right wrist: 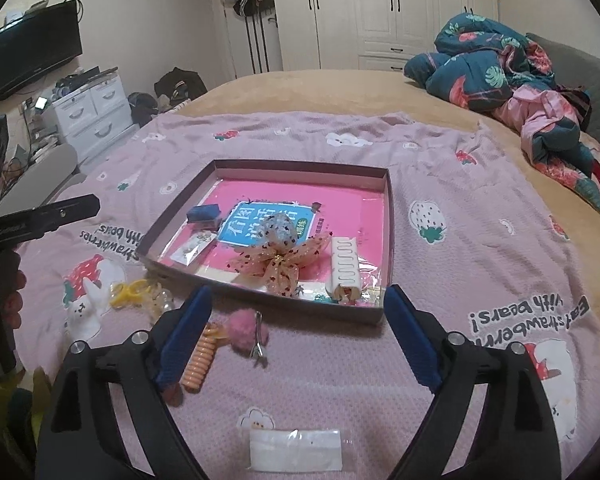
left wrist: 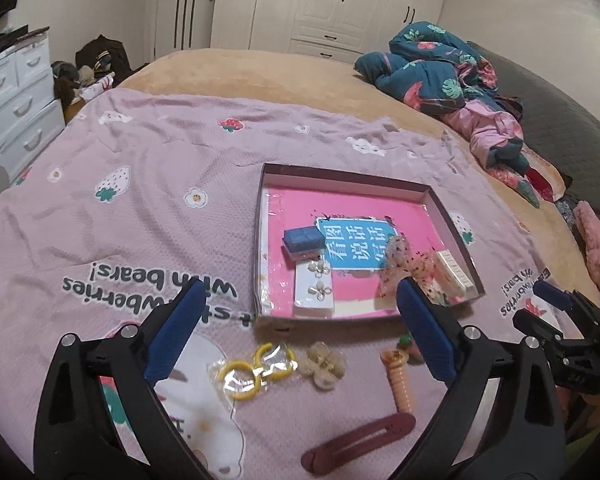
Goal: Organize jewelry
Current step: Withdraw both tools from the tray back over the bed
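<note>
A shallow box tray (left wrist: 340, 174) (right wrist: 388, 240) with a pink book inside lies on the pink bed sheet. It holds a blue case (left wrist: 303, 240), an earring card (left wrist: 315, 290), a sequined bow (right wrist: 284, 260) and a cream claw clip (right wrist: 344, 268). My left gripper (left wrist: 300, 328) is open and empty above yellow rings in a bag (left wrist: 246, 374), a cream flower clip (left wrist: 324, 364), an orange spiral clip (left wrist: 400, 380) and a maroon hair clip (left wrist: 360, 446). My right gripper (right wrist: 296, 336) is open and empty over a pink pompom clip (right wrist: 246, 328); the orange spiral clip (right wrist: 198, 364) lies by its left finger.
A small clear bag (right wrist: 296, 450) lies on the sheet near me. A crumpled floral quilt (right wrist: 496, 68) is piled at the far right of the bed. White drawers (right wrist: 88, 112) and a TV (right wrist: 32, 48) stand at the left. Wardrobes (right wrist: 380, 12) line the back wall.
</note>
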`<state>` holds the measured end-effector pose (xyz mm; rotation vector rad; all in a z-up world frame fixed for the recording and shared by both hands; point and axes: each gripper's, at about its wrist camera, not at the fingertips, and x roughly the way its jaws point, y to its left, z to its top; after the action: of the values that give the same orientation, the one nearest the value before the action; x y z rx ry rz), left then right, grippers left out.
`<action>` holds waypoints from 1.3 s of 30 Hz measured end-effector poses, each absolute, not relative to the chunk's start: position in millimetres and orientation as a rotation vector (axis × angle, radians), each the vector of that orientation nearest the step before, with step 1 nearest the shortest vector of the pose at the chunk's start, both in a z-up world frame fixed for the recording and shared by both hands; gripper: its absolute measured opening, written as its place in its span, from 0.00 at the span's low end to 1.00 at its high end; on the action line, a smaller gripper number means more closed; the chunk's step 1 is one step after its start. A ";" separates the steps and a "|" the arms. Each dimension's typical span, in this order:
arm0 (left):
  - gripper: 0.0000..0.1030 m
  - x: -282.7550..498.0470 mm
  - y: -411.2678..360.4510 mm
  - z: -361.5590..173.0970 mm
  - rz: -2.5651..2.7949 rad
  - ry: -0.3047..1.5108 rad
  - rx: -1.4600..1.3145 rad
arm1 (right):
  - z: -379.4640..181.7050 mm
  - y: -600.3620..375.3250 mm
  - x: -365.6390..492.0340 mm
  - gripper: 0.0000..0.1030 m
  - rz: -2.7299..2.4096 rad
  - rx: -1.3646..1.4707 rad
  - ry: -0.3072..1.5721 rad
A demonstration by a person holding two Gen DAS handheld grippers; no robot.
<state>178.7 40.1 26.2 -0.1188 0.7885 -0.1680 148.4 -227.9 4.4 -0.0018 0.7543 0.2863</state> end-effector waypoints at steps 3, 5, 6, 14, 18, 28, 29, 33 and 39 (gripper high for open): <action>0.87 167.3 38.0 26.6 -0.172 0.784 -0.113 | 6.2 -227.8 139.5 0.85 0.290 -0.006 0.752; 0.87 161.2 36.6 25.9 -0.177 0.782 -0.112 | 6.4 -228.1 132.9 0.85 0.293 -0.008 0.752; 0.87 158.5 36.3 25.5 -0.180 0.782 -0.111 | 6.1 -228.3 130.1 0.86 0.291 -0.008 0.751; 0.88 133.1 28.0 14.2 -0.198 0.791 -0.082 | -0.2 -229.7 108.1 0.88 0.295 -0.011 0.759; 0.88 123.5 24.3 5.8 -0.203 0.805 -0.076 | -5.0 -232.5 100.2 0.89 0.295 -0.009 0.765; 0.88 104.4 13.0 -9.8 -0.232 0.819 -0.038 | -15.3 -236.0 83.6 0.89 0.294 -0.012 0.776; 0.88 102.2 10.9 -12.3 -0.237 0.822 -0.028 | -17.0 -236.9 82.1 0.89 0.295 -0.013 0.778; 0.87 95.4 4.8 -21.5 -0.257 0.833 -0.007 | -22.2 -238.3 76.3 0.89 0.296 -0.015 0.787; 0.88 90.8 -3.8 -38.1 -0.274 0.875 0.037 | -30.1 -239.0 69.8 0.89 0.297 -0.020 0.805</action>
<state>90.8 -3.8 -38.1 0.0372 0.8754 -0.2744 69.8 -239.0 -30.1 -0.0195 0.8052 0.2971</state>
